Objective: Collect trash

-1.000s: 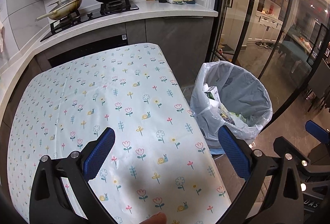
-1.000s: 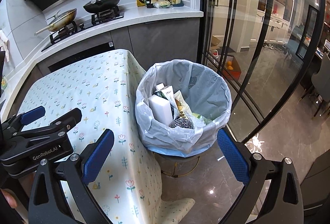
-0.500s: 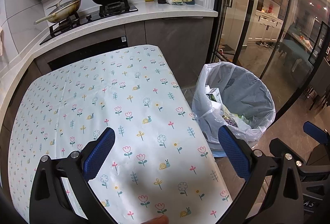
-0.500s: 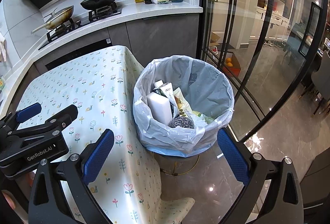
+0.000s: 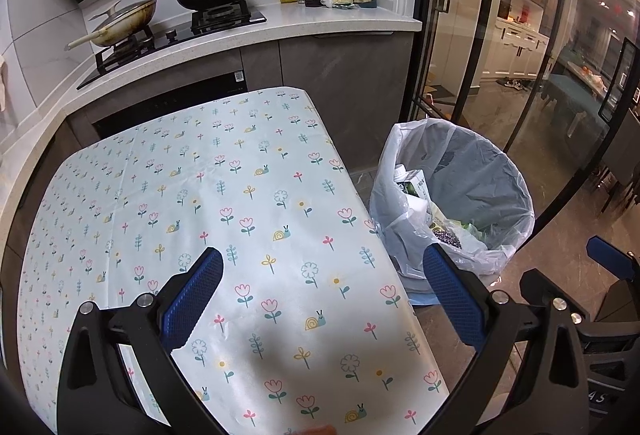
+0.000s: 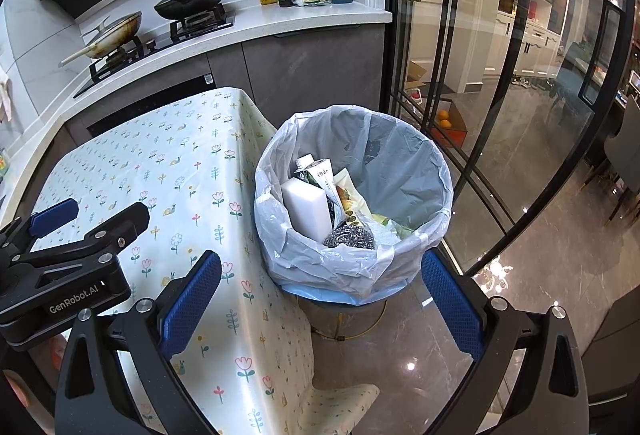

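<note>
Blue-padded fingers [image 5: 200,295] on your left gripper [image 5: 320,299] stand wide and hold nothing, hovering over the near end of the table [image 5: 200,195]; your right gripper [image 6: 320,299] is just as wide and just as empty, poised short of the bin [image 6: 352,195]. Over the last second both views have drifted only slightly: the bin has slid a little further from the right gripper and the table has opened up under the left. Nothing has been picked up or dropped in that time, so by my reading you are backing off after a drop, with no trash left showing on the flowered cloth.

Beyond the right gripper, the bin stands on the floor, touching the table's hanging cloth. Inside its liner lie a white block [image 6: 306,209], a carton [image 6: 316,175], a steel scourer [image 6: 350,237] and wrappers.

Whatever sits under those items is hidden, and the left view cuts off the bin's near wall behind a finger. The table's closest edge falls below both frames.
</note>
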A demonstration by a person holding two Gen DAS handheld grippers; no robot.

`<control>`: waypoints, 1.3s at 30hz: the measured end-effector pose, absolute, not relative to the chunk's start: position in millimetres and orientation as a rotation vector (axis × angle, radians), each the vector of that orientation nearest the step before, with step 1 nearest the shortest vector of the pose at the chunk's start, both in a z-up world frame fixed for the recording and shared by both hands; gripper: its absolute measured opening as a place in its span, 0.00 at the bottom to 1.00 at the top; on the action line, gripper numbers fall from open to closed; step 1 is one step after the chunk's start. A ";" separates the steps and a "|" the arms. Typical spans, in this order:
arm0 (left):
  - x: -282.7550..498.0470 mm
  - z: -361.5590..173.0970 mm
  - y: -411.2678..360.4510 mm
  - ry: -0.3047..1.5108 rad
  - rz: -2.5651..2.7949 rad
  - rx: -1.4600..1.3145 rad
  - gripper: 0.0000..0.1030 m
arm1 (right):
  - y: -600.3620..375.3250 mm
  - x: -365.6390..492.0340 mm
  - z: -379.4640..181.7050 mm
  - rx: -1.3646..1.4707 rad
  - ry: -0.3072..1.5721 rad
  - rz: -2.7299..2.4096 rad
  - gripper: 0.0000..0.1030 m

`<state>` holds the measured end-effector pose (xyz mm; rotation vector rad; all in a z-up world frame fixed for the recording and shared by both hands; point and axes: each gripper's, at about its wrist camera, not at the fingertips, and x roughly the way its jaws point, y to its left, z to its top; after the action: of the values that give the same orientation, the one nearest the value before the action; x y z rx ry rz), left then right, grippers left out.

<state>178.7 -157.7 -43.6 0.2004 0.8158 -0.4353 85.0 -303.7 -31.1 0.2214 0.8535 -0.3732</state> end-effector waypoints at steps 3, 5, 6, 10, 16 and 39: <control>178.3 -44.6 -158.0 0.822 -0.432 0.202 0.93 | -305.0 84.7 -32.6 0.220 0.855 -0.372 0.94; 177.4 -44.9 -157.7 0.820 -0.427 0.201 0.93 | -306.3 84.5 -33.9 0.222 0.857 -0.371 0.94; 177.2 -45.1 -157.9 0.820 -0.425 0.200 0.93 | -306.6 84.4 -34.2 0.221 0.857 -0.371 0.94; 178.0 -47.1 -157.1 0.836 -0.420 0.192 0.93 | -306.8 84.1 -34.5 0.221 0.858 -0.370 0.94; 179.6 -50.4 -155.4 0.856 -0.409 0.185 0.93 | -306.9 83.5 -35.4 0.222 0.859 -0.369 0.94; 179.3 -51.0 -153.8 0.847 -0.407 0.182 0.93 | -307.6 84.7 -37.1 0.214 0.863 -0.365 0.94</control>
<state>179.3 -153.8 -51.0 0.1822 0.8467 -0.4072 84.7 -307.6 -37.1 0.2144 0.8627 -0.3652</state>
